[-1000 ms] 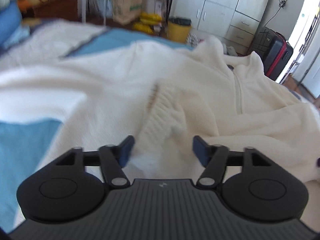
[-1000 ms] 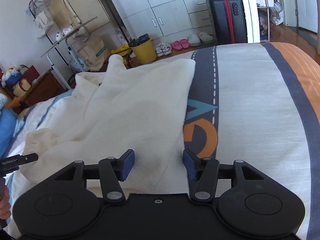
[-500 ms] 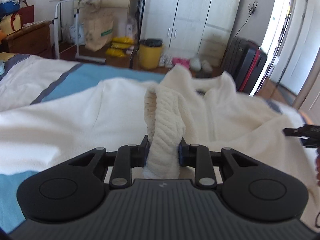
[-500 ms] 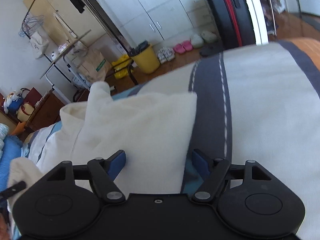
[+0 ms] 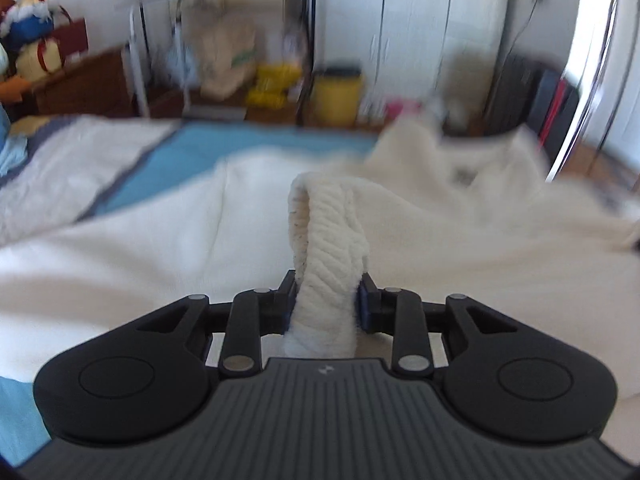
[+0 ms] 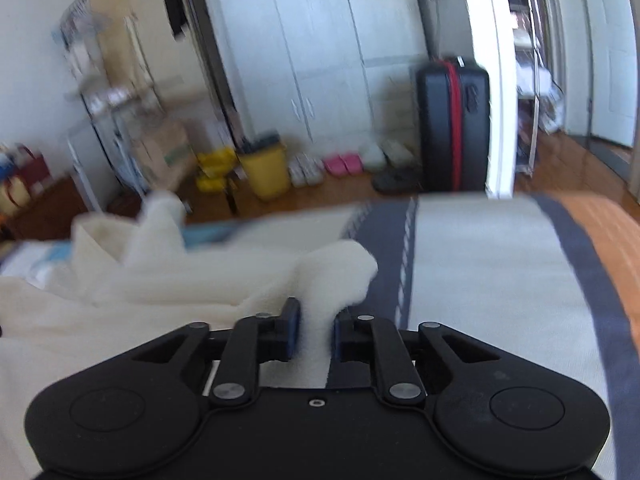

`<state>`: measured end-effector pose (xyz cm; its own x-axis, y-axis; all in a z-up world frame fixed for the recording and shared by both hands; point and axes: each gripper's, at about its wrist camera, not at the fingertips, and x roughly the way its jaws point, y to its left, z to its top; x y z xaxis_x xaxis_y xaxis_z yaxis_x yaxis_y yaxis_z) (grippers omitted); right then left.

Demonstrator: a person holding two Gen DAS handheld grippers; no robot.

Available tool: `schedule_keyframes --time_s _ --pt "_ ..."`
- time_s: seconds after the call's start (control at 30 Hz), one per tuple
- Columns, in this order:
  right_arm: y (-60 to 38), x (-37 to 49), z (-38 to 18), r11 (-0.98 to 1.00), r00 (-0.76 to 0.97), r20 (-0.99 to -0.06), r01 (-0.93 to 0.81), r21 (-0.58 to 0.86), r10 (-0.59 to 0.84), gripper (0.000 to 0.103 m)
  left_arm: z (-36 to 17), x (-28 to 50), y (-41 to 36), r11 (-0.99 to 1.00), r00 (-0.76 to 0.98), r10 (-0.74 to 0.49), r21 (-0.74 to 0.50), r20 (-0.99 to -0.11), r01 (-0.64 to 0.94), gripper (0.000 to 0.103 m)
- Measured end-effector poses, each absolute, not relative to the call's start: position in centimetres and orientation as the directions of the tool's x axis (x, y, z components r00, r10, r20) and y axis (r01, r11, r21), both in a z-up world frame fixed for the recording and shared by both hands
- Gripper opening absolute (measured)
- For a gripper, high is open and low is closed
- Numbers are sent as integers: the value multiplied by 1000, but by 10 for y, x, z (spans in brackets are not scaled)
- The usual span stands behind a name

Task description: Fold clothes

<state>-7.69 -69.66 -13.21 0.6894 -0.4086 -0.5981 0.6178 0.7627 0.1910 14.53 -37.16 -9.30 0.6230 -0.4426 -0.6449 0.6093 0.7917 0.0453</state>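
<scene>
- Item, left gripper (image 5: 325,304): I have it clamped on the ribbed knit cuff (image 5: 328,240) of a cream fleece jacket (image 5: 460,248); the cuff stands up in a loop between the blue pads, rising toward 12 o'clock from the jaws.
- Item, right gripper (image 6: 314,334): I have it pinched on a corner of the same jacket (image 6: 132,292), the fabric bunching up just past the fingers at 12 o'clock.
- Item, fleece jacket: spread over the bed, filling the left wrist view from 9 to 3 o'clock; in the right wrist view it lies at 9 to 10 o'clock of the gripper.
- Item, bedspread (image 6: 480,264): white with a dark grey band and an orange strip at 3 o'clock in the right wrist view; a blue panel (image 5: 224,156) shows at 11 o'clock in the left wrist view.
- Item, floor beyond the bed: yellow bucket (image 6: 266,172) at 12 o'clock, pink slippers (image 6: 342,163) beside it, black suitcase (image 6: 452,128) with a red stripe at 1 o'clock.
- Item, white wardrobe (image 6: 320,48): behind these.
- Note: both views are motion-blurred; what looks like a paper bag (image 5: 228,60) near the rack is too soft to confirm.
</scene>
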Motion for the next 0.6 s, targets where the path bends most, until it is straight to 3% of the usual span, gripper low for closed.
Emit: schedule_keyframes --time_s 0.07,0.1,0.17,0.23,0.33,0.5,0.6 --pt "-693 -82 -128 746 661 -605 646 159 -444 45 -114 156 -387 790 608 -372 105 -702 604 35" --pt "-692 -84 -120 733 647 -608 663 151 -460 48 -123 160 -394 786 604 -336 138 -723 602 38" --pt "-695 -96 -105 675 610 -620 718 169 -494 51 -112 146 -400 749 677 -296 276 -674 602 49" --pt "-691 -118 -92 633 653 -595 718 289 -469 52 -104 137 -395 726 724 -280 354 -630 589 58" --pt "-666 -132 -84 697 737 -581 617 367 -347 52 -94 140 -377 748 704 -291 305 -647 589 58" --pt "-585 -130 -84 865 708 -642 482 137 -293 54 -93 157 -317 837 581 -351 32 -734 547 61" --pt "-559 -120 -104 910 660 -707 410 53 -256 55 -97 161 -279 874 555 -318 -11 -769 485 62"
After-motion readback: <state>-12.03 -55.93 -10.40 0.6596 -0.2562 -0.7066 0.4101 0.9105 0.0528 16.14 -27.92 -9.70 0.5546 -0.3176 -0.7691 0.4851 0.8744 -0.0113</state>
